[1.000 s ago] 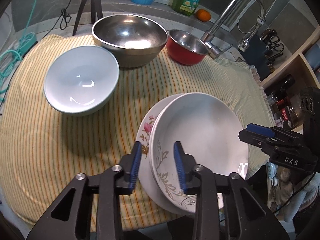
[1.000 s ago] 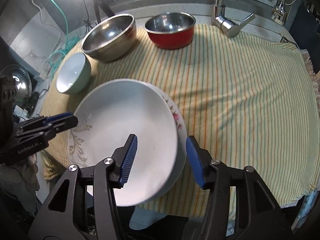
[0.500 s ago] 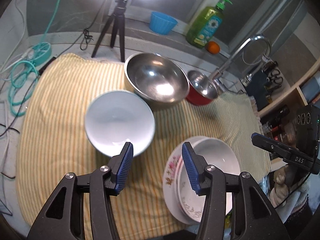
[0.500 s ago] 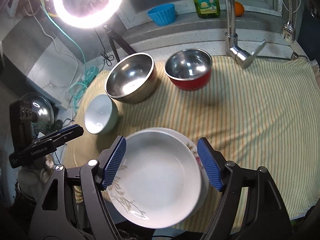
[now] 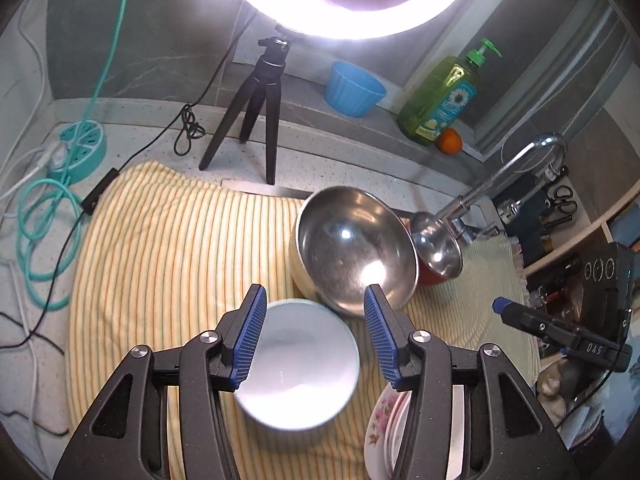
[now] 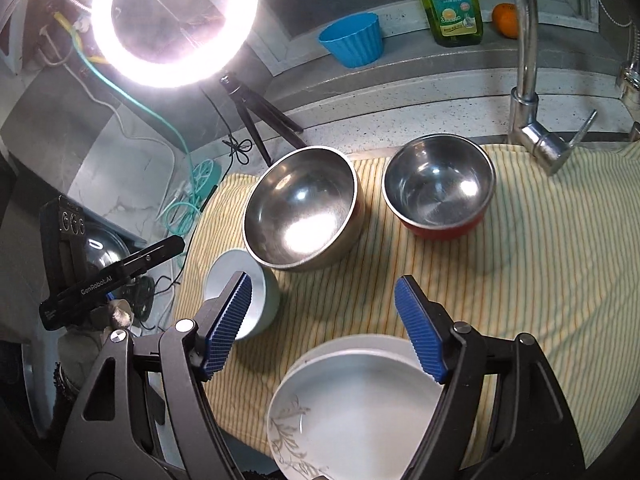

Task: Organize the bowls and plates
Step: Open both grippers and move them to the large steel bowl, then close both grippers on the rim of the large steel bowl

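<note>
Both grippers, left gripper [image 5: 312, 334] and right gripper [image 6: 322, 324], hung wide open, holding nothing. The stacked plates [image 6: 360, 404] looked done. Next, probably, the white bowl [image 5: 298, 362] beside the big steel bowl [image 5: 354, 250] needed gripping by its rim.

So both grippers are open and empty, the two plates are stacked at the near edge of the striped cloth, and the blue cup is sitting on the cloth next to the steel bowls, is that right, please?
Not quite: the blue cup is not on the striped cloth. The right wrist view shows it up on the ledge behind the counter, beside the green soap bottle. The rest holds: left gripper and right gripper are open and empty, and the plates are stacked at the near edge.
</note>
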The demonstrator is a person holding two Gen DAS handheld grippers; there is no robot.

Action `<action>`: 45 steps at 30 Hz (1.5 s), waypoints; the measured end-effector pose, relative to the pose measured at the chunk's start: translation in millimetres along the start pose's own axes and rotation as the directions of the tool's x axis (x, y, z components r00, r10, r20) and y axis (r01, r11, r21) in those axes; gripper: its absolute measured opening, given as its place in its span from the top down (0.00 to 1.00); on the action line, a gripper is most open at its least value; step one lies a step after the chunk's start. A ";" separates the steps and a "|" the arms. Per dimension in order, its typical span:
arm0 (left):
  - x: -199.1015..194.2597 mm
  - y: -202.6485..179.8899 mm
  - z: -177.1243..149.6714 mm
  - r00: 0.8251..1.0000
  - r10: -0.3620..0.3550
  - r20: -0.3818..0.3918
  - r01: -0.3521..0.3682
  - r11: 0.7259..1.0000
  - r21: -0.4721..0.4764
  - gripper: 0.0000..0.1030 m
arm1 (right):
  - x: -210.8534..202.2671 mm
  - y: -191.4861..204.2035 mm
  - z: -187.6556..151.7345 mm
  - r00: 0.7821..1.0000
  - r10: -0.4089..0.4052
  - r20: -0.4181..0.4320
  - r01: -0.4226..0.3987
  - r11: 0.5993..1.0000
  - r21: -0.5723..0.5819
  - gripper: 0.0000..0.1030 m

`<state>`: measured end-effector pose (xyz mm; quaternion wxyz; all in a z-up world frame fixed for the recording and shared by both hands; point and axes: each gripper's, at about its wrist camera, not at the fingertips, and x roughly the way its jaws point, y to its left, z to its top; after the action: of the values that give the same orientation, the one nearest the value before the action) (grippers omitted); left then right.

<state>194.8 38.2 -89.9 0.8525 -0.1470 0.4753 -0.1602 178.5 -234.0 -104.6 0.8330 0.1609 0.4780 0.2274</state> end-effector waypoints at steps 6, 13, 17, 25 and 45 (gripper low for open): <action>29.1 9.0 18.7 0.999 -0.025 -0.047 0.024 1.000 -0.018 0.52 | 29.8 -4.9 16.2 1.000 0.004 -0.021 -0.003 0.999 0.038 0.26; 61.3 17.3 34.5 0.994 -0.042 -0.097 0.037 0.998 -0.052 0.52 | 62.4 -20.8 31.1 0.997 0.049 -0.056 -0.041 0.990 0.136 0.31; 77.2 19.4 37.9 0.990 -0.048 -0.130 0.041 0.998 -0.057 0.55 | 77.1 -24.2 37.6 0.996 0.052 -0.074 -0.040 0.987 0.153 0.39; 92.8 20.3 39.8 0.986 -0.054 -0.159 0.046 0.998 -0.052 0.65 | 103.1 -25.2 39.4 0.991 0.031 -0.130 -0.011 0.989 0.150 0.57; 98.1 8.0 48.1 0.989 -0.044 -0.144 0.044 0.999 -0.005 0.74 | 118.9 -26.2 46.6 0.989 -0.008 -0.149 0.029 0.989 0.143 0.78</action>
<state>285.9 9.7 -143.7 0.8121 -0.1462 0.5324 -0.1887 277.2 -195.2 -180.3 0.7836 0.1992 0.5551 0.1956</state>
